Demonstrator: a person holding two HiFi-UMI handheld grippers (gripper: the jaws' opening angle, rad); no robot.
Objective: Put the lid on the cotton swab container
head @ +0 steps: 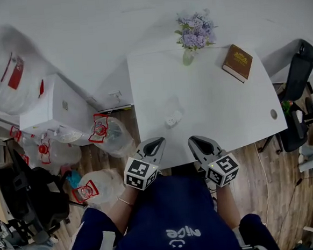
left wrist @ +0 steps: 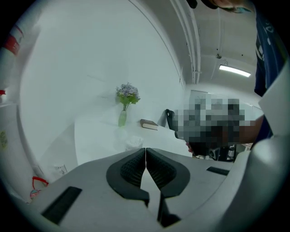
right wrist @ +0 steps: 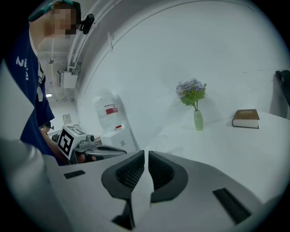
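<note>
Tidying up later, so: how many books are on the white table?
1. The brown book lies near the far right corner of the white table, right of the flower vase. Nothing on the table looks able to hide another.

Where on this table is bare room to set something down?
The widest bare patch is the right half of the table, between the book and the near edge. Left of the small container is free too. The back edge, by the vase, is busiest.
</note>
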